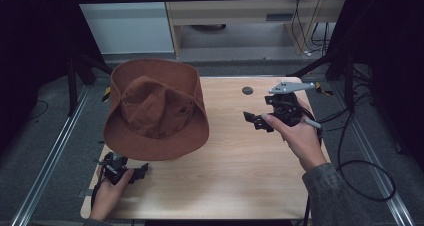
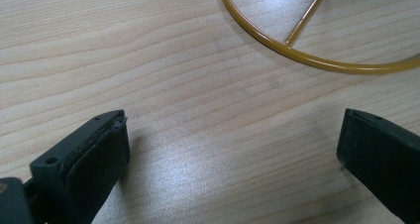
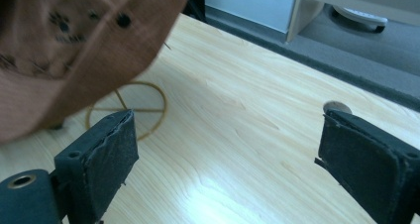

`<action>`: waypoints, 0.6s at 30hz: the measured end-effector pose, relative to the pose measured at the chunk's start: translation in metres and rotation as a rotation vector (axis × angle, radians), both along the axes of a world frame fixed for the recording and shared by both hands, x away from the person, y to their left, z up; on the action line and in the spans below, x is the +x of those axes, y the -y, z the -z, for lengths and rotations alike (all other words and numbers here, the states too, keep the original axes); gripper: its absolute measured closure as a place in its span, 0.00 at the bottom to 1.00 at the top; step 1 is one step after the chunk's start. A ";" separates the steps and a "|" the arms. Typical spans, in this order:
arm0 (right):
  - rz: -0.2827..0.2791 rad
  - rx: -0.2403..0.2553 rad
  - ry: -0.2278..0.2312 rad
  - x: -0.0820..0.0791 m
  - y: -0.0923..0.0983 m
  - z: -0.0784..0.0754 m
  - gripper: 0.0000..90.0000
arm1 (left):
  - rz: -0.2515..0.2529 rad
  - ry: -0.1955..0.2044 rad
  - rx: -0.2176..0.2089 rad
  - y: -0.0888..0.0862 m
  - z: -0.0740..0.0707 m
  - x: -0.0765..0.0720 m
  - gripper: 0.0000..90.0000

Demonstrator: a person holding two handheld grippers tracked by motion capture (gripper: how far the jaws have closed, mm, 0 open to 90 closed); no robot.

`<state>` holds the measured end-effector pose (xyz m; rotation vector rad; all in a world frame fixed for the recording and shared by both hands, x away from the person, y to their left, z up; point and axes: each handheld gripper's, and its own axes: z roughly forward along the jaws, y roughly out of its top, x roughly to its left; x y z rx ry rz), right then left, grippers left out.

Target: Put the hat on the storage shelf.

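A brown wide-brimmed hat (image 1: pixel 155 111) sits raised above the left half of the wooden table (image 1: pixel 235 181). In the right gripper view the hat (image 3: pixel 74 40) hangs over a yellow wire ring base (image 3: pixel 164 107) with crossed spokes. My left gripper (image 1: pixel 141 170) rests low at the near left corner, just in front of the brim. Its jaws stand open over bare wood (image 2: pixel 233 130), with the ring (image 2: pixel 317 62) ahead of them. My right gripper (image 1: pixel 256 121) hovers right of the hat and points toward it. It is open with nothing between its pads (image 3: pixel 225 130).
A small round grommet (image 1: pixel 247 90) sits in the table near the far edge. Black cables (image 1: pixel 365 166) loop on the floor to the right. Metal rails (image 1: pixel 50 151) run along both sides, and a cabinet (image 1: pixel 240 11) stands behind the table.
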<state>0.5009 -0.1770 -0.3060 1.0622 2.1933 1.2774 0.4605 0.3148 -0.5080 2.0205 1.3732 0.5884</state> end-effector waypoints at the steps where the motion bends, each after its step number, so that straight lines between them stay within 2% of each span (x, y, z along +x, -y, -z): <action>1: 0.005 0.001 0.000 -0.001 0.002 0.004 0.09 | 0.004 0.001 0.001 0.000 0.000 0.000 0.00; 2: 0.014 -0.006 0.002 -0.004 0.008 0.012 0.09 | 0.008 0.002 0.001 -0.001 0.000 -0.001 0.00; 3: 0.014 -0.006 0.002 -0.004 0.008 0.012 0.09 | 0.008 0.002 0.001 -0.001 0.000 -0.001 0.00; 6: 0.043 -0.027 -0.005 -0.007 0.017 0.031 0.08 | 0.017 0.002 0.003 -0.002 0.000 -0.001 0.00; 8: 0.046 -0.030 -0.010 -0.008 0.019 0.037 0.08 | 0.022 0.002 0.004 -0.003 0.000 -0.002 0.00; 9: 0.054 -0.029 -0.027 -0.009 0.025 0.049 0.08 | 0.027 0.002 0.004 -0.004 0.000 -0.003 0.00; 12: 0.072 -0.032 -0.058 -0.011 0.033 0.068 0.09 | 0.029 0.002 0.005 -0.004 0.000 -0.003 0.00; 15: 0.088 -0.071 -0.092 -0.013 0.039 0.084 0.11 | 0.028 0.002 0.004 -0.004 0.000 -0.003 0.00; 16: 0.088 -0.071 -0.092 -0.013 0.039 0.084 0.11 | 0.028 0.002 0.004 -0.004 0.000 -0.003 0.00; 17: 0.100 -0.085 -0.114 -0.013 0.041 0.096 0.14 | 0.027 0.002 0.006 -0.004 0.000 -0.003 0.00; 18: 0.100 -0.085 -0.114 -0.013 0.041 0.096 0.14 | 0.027 0.002 0.006 -0.004 0.000 -0.003 0.00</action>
